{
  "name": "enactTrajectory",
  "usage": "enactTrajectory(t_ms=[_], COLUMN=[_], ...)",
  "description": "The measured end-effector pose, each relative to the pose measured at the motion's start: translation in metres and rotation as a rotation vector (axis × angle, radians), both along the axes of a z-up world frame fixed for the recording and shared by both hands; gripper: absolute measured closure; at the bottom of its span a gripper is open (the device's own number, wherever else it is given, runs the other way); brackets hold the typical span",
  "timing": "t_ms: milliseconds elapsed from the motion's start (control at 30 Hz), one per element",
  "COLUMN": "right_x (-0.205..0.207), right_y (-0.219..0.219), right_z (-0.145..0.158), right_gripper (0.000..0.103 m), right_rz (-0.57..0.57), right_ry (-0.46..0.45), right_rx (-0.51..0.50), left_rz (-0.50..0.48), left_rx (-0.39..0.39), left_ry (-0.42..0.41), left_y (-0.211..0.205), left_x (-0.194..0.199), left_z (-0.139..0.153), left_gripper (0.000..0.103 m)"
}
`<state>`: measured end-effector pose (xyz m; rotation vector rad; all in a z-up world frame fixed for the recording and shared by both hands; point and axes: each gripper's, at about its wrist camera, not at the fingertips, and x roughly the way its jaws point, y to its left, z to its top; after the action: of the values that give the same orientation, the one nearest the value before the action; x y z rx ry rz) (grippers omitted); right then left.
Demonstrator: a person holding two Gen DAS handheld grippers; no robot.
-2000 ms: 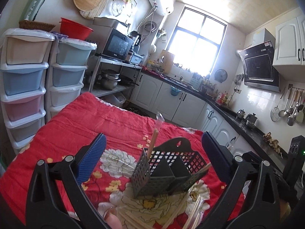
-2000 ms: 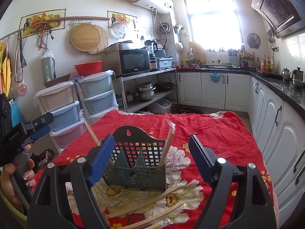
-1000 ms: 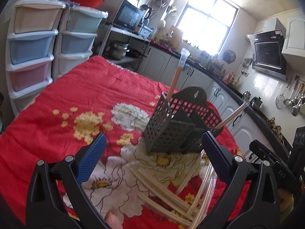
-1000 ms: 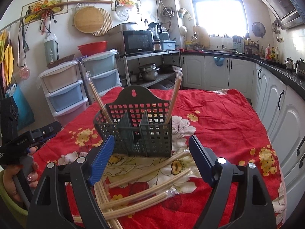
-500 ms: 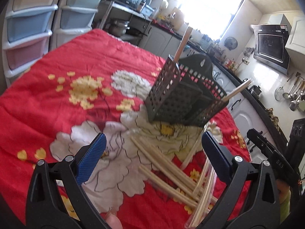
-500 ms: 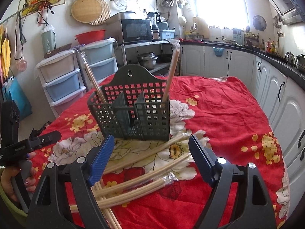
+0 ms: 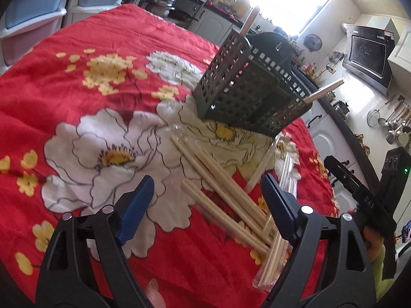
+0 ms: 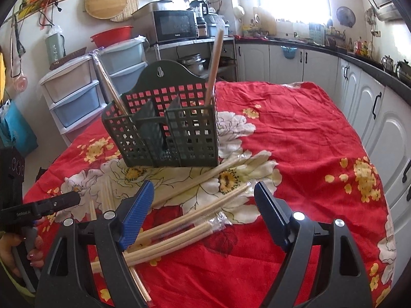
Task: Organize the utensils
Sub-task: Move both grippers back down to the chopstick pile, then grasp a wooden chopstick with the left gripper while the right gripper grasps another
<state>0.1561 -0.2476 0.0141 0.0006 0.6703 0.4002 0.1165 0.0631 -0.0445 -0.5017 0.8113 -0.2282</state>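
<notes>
Chopsticks (image 7: 221, 192), pale and in clear sleeves, lie loose on the red flowered cloth (image 7: 77, 77) directly under and just ahead of both claws.

Left gripper (image 7: 208, 200): jaws apart, nothing between the pads; they have just been closing in somewhat, and no stick is pressed. Its blue fingers (image 7: 136, 205) straddle the near ends of a bundle whose long axis runs away from the claw, up and to the left in the left wrist view. Judgement: this bundle lies nearly along the pointing line, so the fingers would close across its width.

Right gripper (image 8: 203, 205): jaws apart, empty. Sleeved chopsticks below it (image 8: 195, 213) lie slantwise, low-left to upper-right, crossing the gap between the fingers. Both claws tilt downward toward the cloth.

Left hand looks nearer its sticks; I judge it the one about to pick.

Further back, the dark green slotted holder (image 8: 167, 128) stands upright on the cloth, beyond the loose sticks, with one chopstick leaning in its left compartment (image 8: 110, 87) and one in its right (image 8: 214, 64). Middle compartments appear empty.
</notes>
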Motion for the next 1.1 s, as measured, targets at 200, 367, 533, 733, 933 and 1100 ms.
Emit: enactTrajectory(t_ms=[200,367,533,733,933,1100], right_x=[0.006,0.013,0.024,0.040,0.063,0.078], right_y=[-0.001,-0.002,-0.005,-0.008,-0.020,-0.025], right_z=[-0.007,-0.013,-0.020,-0.030,-0.046,-0.056], right_gripper=[0.025,0.026,0.027,0.034,0.043,0.051], right_rz=[-0.002,-0.008,-0.019,-0.026,-0.062,-0.082], right_ry=[0.024,0.052,0.104,0.179,0.295,0.365], right_rx=[-0.001,0.000,0.007,0.020,0.102,0.164], left_rz=[-0.044,-0.066,-0.057,-0.039,-0.033,-0.029], left_rx=[-0.026,-0.080,-0.125,-0.152,-0.155,-0.167], left_ry=[0.037,0.076,0.098,0.117,0.120,0.122], left_y=[-0.006,-0.006,-0.001,0.004,0.008,0.013], left_x=[-0.004,0.001,0.009,0.018,0.025,0.027], left_z=[-0.007,-0.016,-0.021,-0.026,-0.030,-0.033], left_gripper=[0.041,0.051,0.054,0.071,0.083,0.090])
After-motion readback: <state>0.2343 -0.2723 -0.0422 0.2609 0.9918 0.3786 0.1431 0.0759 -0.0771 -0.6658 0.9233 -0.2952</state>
